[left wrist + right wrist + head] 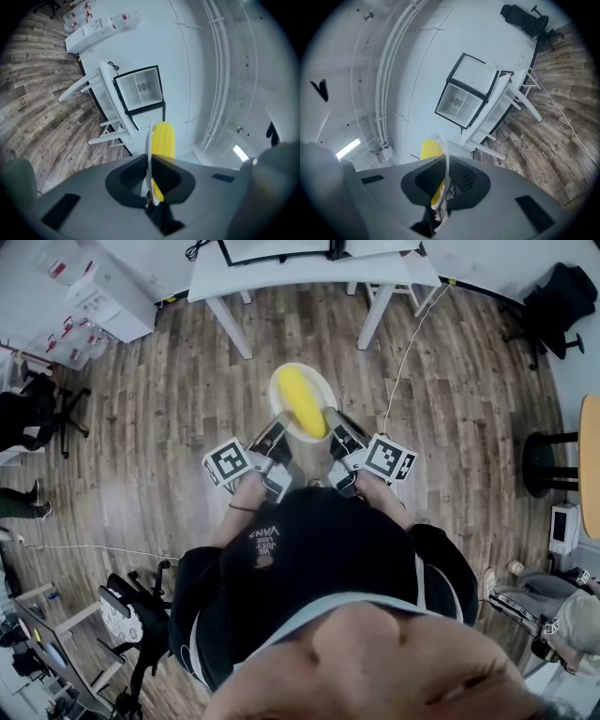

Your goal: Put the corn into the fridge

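A yellow corn cob (302,399) lies on a white plate (284,381) that I hold out in front of me over the wooden floor. My left gripper (278,424) is shut on the plate's near-left rim and my right gripper (331,418) on its near-right rim. In the left gripper view the plate (150,136) stands edge-on between the jaws of the left gripper (149,161), with the corn (164,138) beside it. The right gripper view shows the same: plate (446,154), corn (430,149), right gripper (444,180). A small glass-door fridge (139,89) (466,91) stands on a white table ahead.
The white table (281,277) stands against the wall ahead, with a cable (403,362) trailing from it across the floor. A white shelf unit (103,296) is at the far left, a black office chair (562,296) at the far right, a round stool (548,460) nearer right.
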Demonstrator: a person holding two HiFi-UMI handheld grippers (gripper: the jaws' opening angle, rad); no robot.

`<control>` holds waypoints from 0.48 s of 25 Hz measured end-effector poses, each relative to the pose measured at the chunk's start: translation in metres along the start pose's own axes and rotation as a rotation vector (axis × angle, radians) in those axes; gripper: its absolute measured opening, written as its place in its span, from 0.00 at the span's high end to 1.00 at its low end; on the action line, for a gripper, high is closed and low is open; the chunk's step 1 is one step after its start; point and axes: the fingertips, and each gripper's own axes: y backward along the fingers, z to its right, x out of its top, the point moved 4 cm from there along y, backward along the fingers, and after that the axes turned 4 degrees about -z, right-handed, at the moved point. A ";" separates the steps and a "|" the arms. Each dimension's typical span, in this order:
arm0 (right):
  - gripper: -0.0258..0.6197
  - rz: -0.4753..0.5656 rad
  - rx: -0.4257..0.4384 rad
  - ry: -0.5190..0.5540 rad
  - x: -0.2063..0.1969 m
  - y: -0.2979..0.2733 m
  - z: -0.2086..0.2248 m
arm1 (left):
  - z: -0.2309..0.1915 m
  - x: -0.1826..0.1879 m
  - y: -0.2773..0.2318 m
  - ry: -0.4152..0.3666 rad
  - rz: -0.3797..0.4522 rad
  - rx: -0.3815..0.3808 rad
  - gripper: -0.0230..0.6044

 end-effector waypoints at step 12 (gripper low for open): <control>0.92 0.024 -0.028 -0.003 0.030 -0.048 0.009 | -0.014 0.053 -0.032 -0.001 -0.038 -0.024 0.92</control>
